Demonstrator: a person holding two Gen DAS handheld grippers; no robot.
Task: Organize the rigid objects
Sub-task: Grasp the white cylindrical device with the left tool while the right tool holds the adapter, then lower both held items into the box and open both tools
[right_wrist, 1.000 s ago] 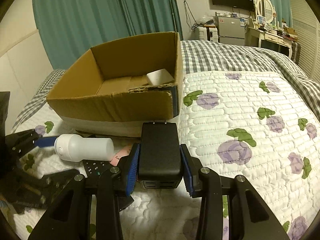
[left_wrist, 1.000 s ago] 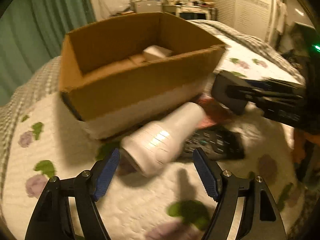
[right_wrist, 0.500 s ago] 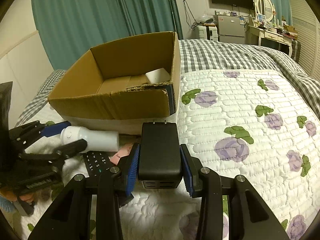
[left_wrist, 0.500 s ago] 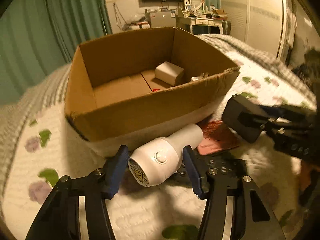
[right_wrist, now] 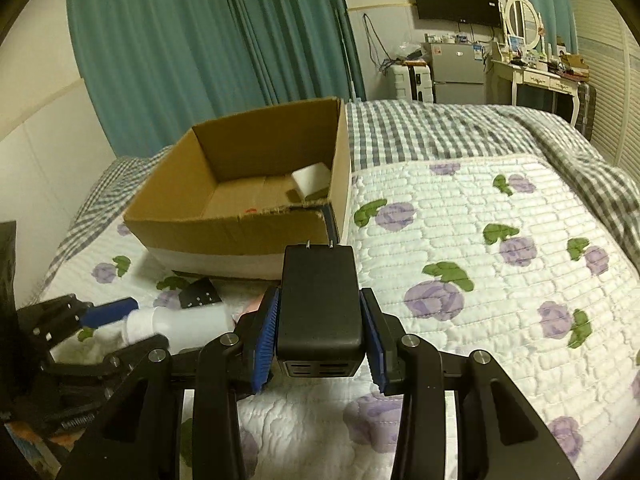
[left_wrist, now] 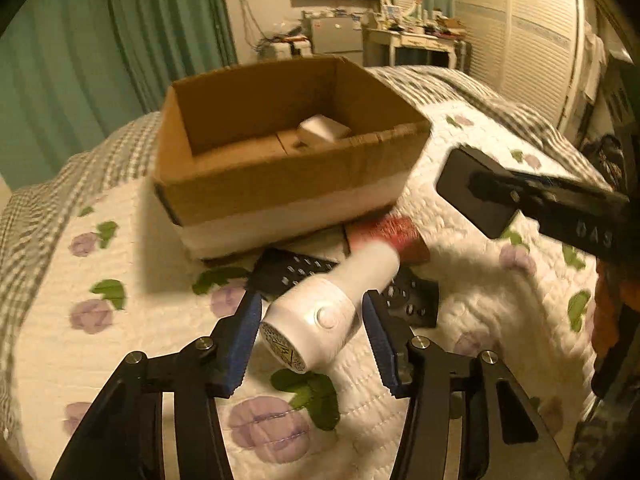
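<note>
An open cardboard box point(left_wrist: 280, 184) point(right_wrist: 240, 232) stands on the quilted bed with a small white box point(left_wrist: 322, 130) point(right_wrist: 312, 178) inside. My left gripper point(left_wrist: 310, 328) is shut on a white flashlight-shaped device point(left_wrist: 328, 310) and holds it above a black remote point(left_wrist: 296, 270); it also shows in the right wrist view point(right_wrist: 180, 320). My right gripper point(right_wrist: 320, 340) is shut on a black power adapter point(right_wrist: 318, 300), held in front of the box's right corner; the adapter shows at the right of the left wrist view point(left_wrist: 476, 196).
A red-brown flat item point(left_wrist: 390, 234) lies beside the remote in front of the box. The flowered quilt point(right_wrist: 500, 280) stretches to the right. Teal curtains point(right_wrist: 200, 48) hang behind the box. A dresser and small fridge point(right_wrist: 456, 68) stand at the far wall.
My left gripper closed on the white device and lifted it off the remote. The right gripper with the adapter rose slightly and kept its grip.
</note>
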